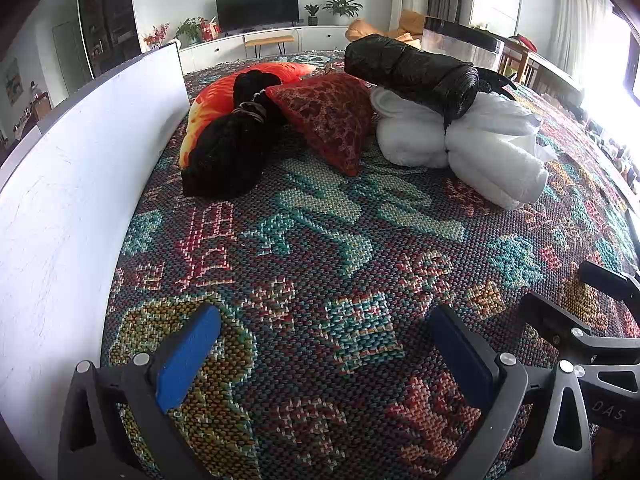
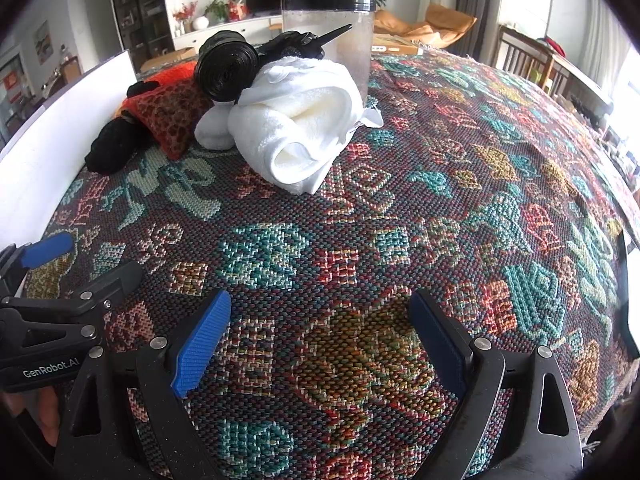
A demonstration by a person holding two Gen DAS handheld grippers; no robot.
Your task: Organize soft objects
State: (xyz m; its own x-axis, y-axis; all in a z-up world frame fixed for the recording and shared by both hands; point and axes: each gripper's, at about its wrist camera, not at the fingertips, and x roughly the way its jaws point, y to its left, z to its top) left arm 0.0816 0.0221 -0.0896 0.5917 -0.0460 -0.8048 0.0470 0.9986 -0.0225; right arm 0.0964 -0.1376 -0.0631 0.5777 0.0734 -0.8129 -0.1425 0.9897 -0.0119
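Both grippers, left (image 1: 320, 352) and right (image 2: 320, 344), hover with fingers spread wide and empty, well short of the rolled white towel (image 2: 296, 120) on the desk (image 2: 460, 184), beside the clear jar (image 2: 340, 32); soft, light, likely best pinched across its roll.

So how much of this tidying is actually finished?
Nothing looks sorted yet. The left gripper and right gripper are both open and empty above the woven cloth. The white towel, black bag roll, red cushion and black bundle lie heaped together.
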